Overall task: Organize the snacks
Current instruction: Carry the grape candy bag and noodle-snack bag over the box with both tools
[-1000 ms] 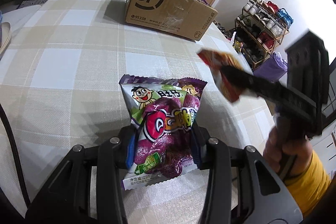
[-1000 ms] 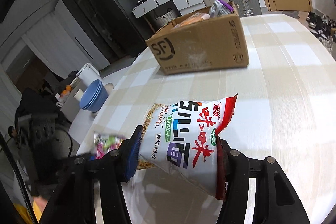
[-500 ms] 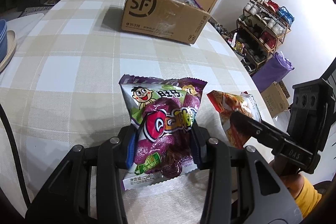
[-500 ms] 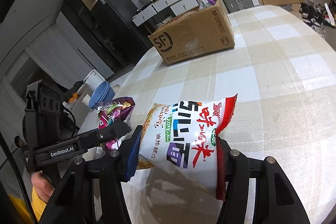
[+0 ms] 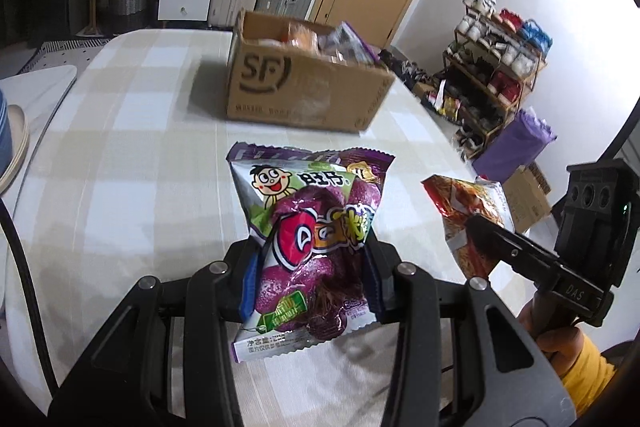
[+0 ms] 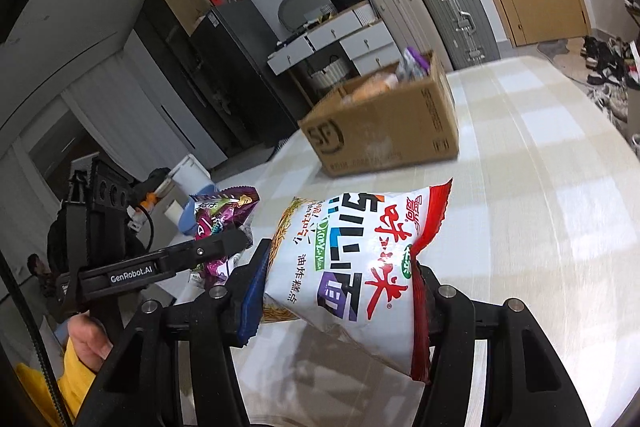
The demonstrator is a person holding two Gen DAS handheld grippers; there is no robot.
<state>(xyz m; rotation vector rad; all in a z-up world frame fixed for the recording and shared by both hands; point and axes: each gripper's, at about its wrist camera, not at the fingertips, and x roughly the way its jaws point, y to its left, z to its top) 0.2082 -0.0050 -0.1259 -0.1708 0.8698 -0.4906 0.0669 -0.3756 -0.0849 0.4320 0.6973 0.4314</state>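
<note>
My left gripper (image 5: pixel 310 273) is shut on a purple snack bag (image 5: pixel 310 243) and holds it above the checked table; the bag also shows in the right wrist view (image 6: pixel 222 215). My right gripper (image 6: pixel 340 291) is shut on a white and red noodle snack bag (image 6: pixel 356 263); this bag appears in the left wrist view (image 5: pixel 466 219) to the right of the purple bag. An open cardboard box (image 5: pixel 304 89) with several snacks inside stands at the far side of the table, also in the right wrist view (image 6: pixel 384 131).
The table (image 5: pixel 120 167) has a beige checked cloth. Stacked bowls (image 5: pixel 12 143) sit on a side surface at left. A shoe rack (image 5: pixel 500 67), purple bag and small carton lie beyond the right edge. Suitcases and drawers stand behind the box.
Both grippers have risen and tilted toward the box, which now shows its open top. The right gripper with the noodle bag came down beside the left one.
</note>
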